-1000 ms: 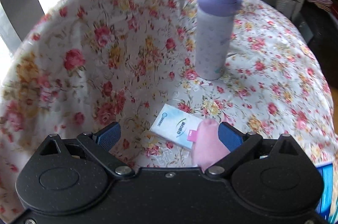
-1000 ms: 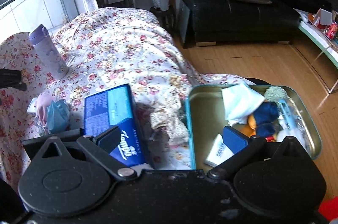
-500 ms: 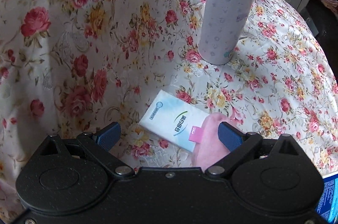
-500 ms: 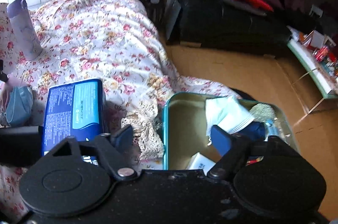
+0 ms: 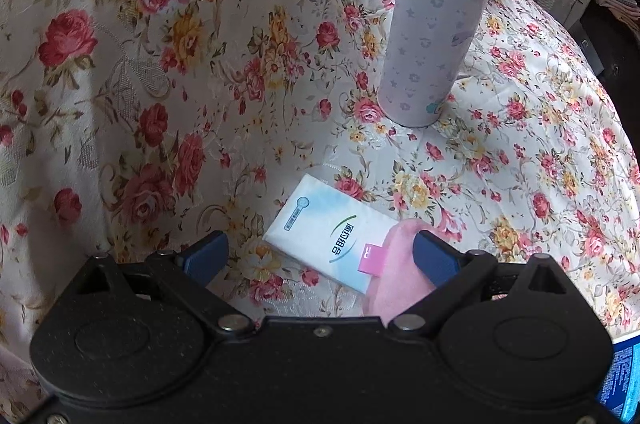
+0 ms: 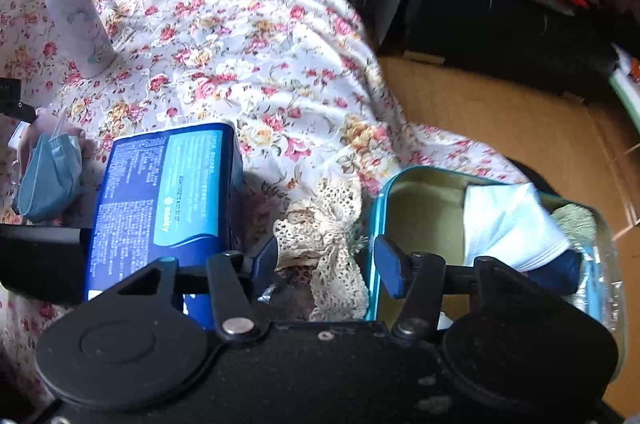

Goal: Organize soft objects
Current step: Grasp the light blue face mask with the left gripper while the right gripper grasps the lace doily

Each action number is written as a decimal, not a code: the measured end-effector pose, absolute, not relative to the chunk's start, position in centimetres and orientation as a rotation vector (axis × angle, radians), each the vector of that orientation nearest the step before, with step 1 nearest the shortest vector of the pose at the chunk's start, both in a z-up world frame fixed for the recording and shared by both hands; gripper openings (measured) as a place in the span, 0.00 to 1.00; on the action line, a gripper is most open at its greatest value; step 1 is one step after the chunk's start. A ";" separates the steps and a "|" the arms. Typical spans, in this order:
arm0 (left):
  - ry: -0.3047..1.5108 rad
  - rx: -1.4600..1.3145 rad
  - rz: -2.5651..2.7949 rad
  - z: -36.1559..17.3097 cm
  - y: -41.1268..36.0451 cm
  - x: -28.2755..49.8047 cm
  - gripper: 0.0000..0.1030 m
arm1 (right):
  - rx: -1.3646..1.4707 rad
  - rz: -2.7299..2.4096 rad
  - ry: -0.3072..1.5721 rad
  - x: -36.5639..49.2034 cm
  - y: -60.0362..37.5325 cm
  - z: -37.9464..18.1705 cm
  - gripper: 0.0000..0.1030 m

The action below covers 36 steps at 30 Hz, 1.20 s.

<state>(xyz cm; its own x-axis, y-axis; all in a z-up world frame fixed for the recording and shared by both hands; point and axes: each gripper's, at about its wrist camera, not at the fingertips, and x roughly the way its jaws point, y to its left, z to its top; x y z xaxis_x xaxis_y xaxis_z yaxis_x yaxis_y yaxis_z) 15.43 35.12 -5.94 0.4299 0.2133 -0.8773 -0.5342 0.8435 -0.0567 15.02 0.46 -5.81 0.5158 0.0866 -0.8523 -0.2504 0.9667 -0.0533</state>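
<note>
My left gripper (image 5: 320,256) hangs open just above the flowered cloth (image 5: 160,72). A white tissue pack (image 5: 332,232) and a pink soft cloth (image 5: 396,276) lie between its fingers, the cloth against the right finger. My right gripper (image 6: 328,264) is closing around a cream lace piece (image 6: 324,232) beside the teal tin (image 6: 384,192). Its left pad touches the lace, while the right pad stands a little apart over the tin's rim. Inside the tin lie a white folded cloth (image 6: 508,224) and a dark blue soft item (image 6: 556,272).
A purple bottle (image 5: 432,24) stands upright behind the tissue pack. A blue tissue box (image 6: 168,192) lies left of the lace, with a blue face mask (image 6: 52,172) further left. A wooden floor (image 6: 500,120) and a dark sofa (image 6: 500,4) lie beyond the table's right edge.
The left gripper sank closer to the tissue pack and pink cloth, then held still. The right gripper shifted left from over the tin to the lace, and its jaws narrowed.
</note>
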 end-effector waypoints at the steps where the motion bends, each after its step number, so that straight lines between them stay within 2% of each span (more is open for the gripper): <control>1: 1.026 -0.353 0.478 -6.0 35.1 15.4 0.93 | -0.179 0.206 1.012 15.1 0.5 -6.0 0.51; 15: 1.020 -0.373 0.470 -6.3 35.3 15.9 0.94 | -0.189 0.248 1.060 17.4 1.2 -7.8 0.50; 18: 1.013 -0.387 0.465 -6.3 35.5 15.9 0.94 | -0.177 0.252 1.063 17.6 1.1 -7.9 0.46; 20: 1.003 -0.401 0.460 -6.2 35.6 15.8 0.94 | -0.182 0.249 1.056 17.5 1.1 -7.8 0.33; 22: 0.995 -0.410 0.456 -6.1 35.7 15.7 0.94 | -0.178 0.245 1.054 17.5 1.0 -7.7 0.27; 36: 0.895 -0.356 0.449 -4.5 34.9 14.3 0.94 | -0.064 0.226 0.985 16.9 -0.2 -4.3 0.25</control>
